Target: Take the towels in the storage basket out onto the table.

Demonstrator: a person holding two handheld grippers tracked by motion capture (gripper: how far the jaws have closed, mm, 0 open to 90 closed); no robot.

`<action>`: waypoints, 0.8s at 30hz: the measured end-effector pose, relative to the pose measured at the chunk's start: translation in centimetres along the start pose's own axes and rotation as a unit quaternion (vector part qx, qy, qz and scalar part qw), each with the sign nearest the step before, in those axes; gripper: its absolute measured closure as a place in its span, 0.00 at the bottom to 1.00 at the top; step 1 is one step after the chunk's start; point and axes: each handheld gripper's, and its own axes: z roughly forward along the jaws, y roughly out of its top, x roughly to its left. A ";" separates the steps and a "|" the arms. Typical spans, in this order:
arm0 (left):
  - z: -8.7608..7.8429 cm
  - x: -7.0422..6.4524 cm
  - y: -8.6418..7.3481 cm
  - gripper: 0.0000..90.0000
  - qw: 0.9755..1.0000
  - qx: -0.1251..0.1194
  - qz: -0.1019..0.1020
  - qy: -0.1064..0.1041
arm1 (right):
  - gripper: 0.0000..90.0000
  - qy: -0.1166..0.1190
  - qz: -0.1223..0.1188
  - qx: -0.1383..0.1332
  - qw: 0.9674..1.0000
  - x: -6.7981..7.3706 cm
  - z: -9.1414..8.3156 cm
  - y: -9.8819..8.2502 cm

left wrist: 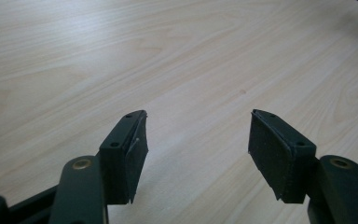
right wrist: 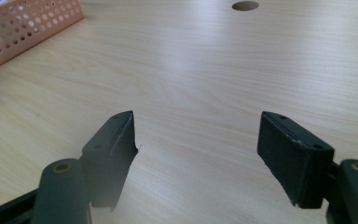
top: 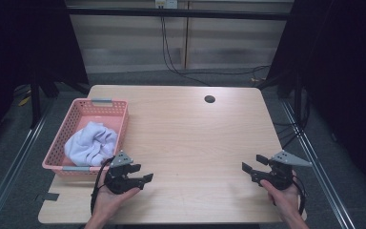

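No grasp has been made yet: both tools are held low over the near edge of the table (top: 186,129), and the work in hand is judged to be the handling of the white cloth (top: 89,143), which lies crumpled in the pink basket (top: 78,112) at the left side of the table. The left gripper (top: 142,173) is seen just beside the basket's near right corner, its jaws spread apart with nothing between them; in the left gripper view bare wood is seen between the two pads (left wrist: 270,149). The right gripper (top: 254,163) is held well apart at the near right, its jaws likewise spread and empty. A reach of the left gripper up and over the basket's rim would be called for next, with the jaws kept wide until a fold is between them. The cloth looks soft and bunched; the basket is rigid perforated plastic with grey handles; the table is smooth pale wood grain with a round hole (top: 209,99) at the far side.
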 end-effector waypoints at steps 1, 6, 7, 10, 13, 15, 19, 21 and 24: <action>0.0 0.0 0.0 0.41 1.000 0.000 0.000 0.000 | 0.30 0.001 -0.002 0.001 1.000 -0.1 0.0 0.0; -0.6 0.2 0.2 0.40 1.000 -0.004 -0.011 -0.010 | 0.26 0.001 0.001 0.015 1.000 -0.3 -0.1 -0.1; -0.6 0.2 0.2 0.40 1.000 -0.004 -0.011 -0.010 | 0.26 0.001 0.001 0.015 1.000 -0.3 -0.1 -0.1; -1.4 0.0 0.4 0.40 1.000 -0.010 -0.010 -0.015 | 0.23 0.008 -0.006 0.018 1.000 -0.2 -0.2 -0.1; -2.0 -0.3 0.5 0.39 1.000 -0.015 0.000 -0.010 | 0.23 0.013 -0.009 0.019 1.000 0.0 -0.3 -0.2; -2.4 -0.5 0.5 0.36 1.000 -0.020 0.009 -0.006 | 0.19 0.020 -0.011 0.017 1.000 0.3 -0.4 -0.2; -3.0 -0.6 0.5 0.33 1.000 -0.017 0.010 0.002 | 0.20 0.043 -0.024 0.025 0.998 0.8 -0.5 -0.2; -3.6 -0.5 0.6 0.31 1.000 -0.022 0.011 0.003 | 0.20 0.046 -0.026 0.026 0.998 1.1 -0.4 -0.2; -4.8 0.1 1.1 0.29 1.000 -0.018 0.002 -0.005 | 0.20 0.047 -0.028 0.029 0.998 1.1 -0.1 -0.2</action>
